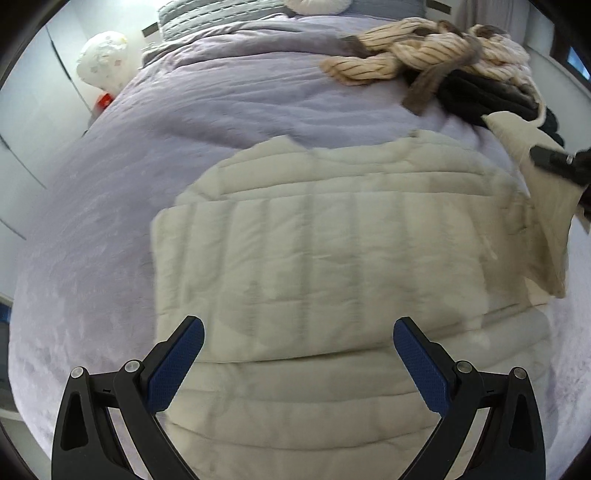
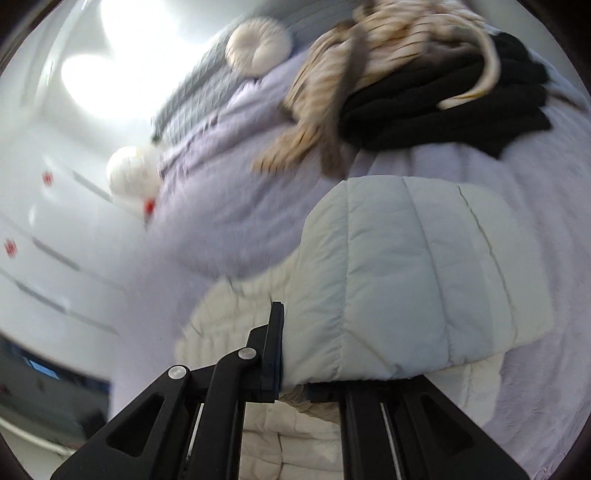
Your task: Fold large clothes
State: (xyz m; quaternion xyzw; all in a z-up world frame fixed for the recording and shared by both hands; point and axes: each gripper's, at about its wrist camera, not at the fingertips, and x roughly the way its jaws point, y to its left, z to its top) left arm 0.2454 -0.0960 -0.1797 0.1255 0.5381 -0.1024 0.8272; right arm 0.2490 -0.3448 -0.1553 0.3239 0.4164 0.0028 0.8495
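A cream quilted puffer jacket (image 1: pixel 317 266) lies spread on the lavender bed cover (image 1: pixel 155 140), one part folded across its middle. My left gripper (image 1: pixel 299 365) is open and empty, hovering over the jacket's near part. My right gripper (image 2: pixel 295 373) is shut on a sleeve of the jacket (image 2: pixel 413 280) and holds it lifted; only its left finger (image 2: pixel 275 350) shows, the other is hidden under the fabric. In the left wrist view the right gripper (image 1: pixel 554 162) appears at the right edge, holding the lifted sleeve (image 1: pixel 543 206).
A heap of striped beige and black clothes (image 1: pixel 436 62) lies at the far right of the bed, also in the right wrist view (image 2: pixel 424 81). A round white cushion (image 2: pixel 258 44) and grey pillows (image 1: pixel 207 14) sit at the head. White cupboards (image 1: pixel 26 129) stand left of the bed.
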